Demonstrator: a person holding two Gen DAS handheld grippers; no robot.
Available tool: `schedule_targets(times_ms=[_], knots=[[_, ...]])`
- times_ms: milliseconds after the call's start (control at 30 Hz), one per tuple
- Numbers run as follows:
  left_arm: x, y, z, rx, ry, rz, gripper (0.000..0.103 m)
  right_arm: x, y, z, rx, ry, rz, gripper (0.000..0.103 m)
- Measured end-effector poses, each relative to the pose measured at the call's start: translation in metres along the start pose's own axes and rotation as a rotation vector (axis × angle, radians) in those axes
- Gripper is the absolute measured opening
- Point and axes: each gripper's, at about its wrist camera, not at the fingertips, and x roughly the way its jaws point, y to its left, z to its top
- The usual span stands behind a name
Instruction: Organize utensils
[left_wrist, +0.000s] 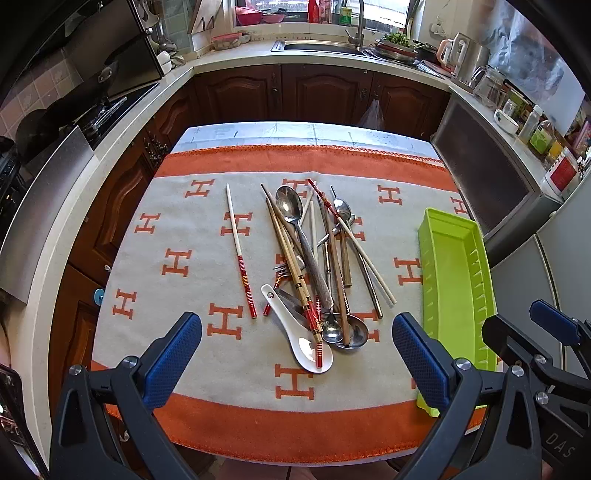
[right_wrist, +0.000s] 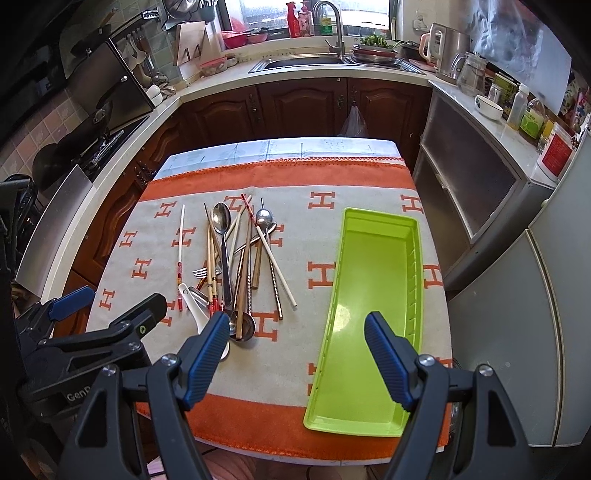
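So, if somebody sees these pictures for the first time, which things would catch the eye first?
Most likely the tangled pile of spoons and chopsticks in the middle of the orange and grey cloth, with a white spoon at its near end. To its right lies the bright green tray, with nothing in it. The left claw and the right claw hang open at the near edge, holding nothing.

Clothed table (right_wrist: 280, 177), utensil pile (right_wrist: 236, 258), green tray (right_wrist: 369, 424)
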Motion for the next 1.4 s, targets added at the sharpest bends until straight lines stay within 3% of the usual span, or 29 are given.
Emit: schedule_targets(times_ms=[533,833,1133,1400], knots=[[0.028,0.018,0.023,-0.016,0.058,-0.041,0.102,0.030,0.006,0.021,-0.030,0.030,0.022,0.075],[0.054,0.043,0.035,-0.005,0.066,0.013,0.102,0.063,0.015,0.041,-0.002,0.064,0.066,0.074],[0.103,0.089,0.054,-0.066,0.110,0.023,0.102,0.119,0.031,0.066,-0.036,0.108,0.070,0.061],[0.163,0.125,0.071,-0.157,0.199,-0.024,0.096,0.176,0.042,0.078,-0.107,0.160,0.066,0.033]])
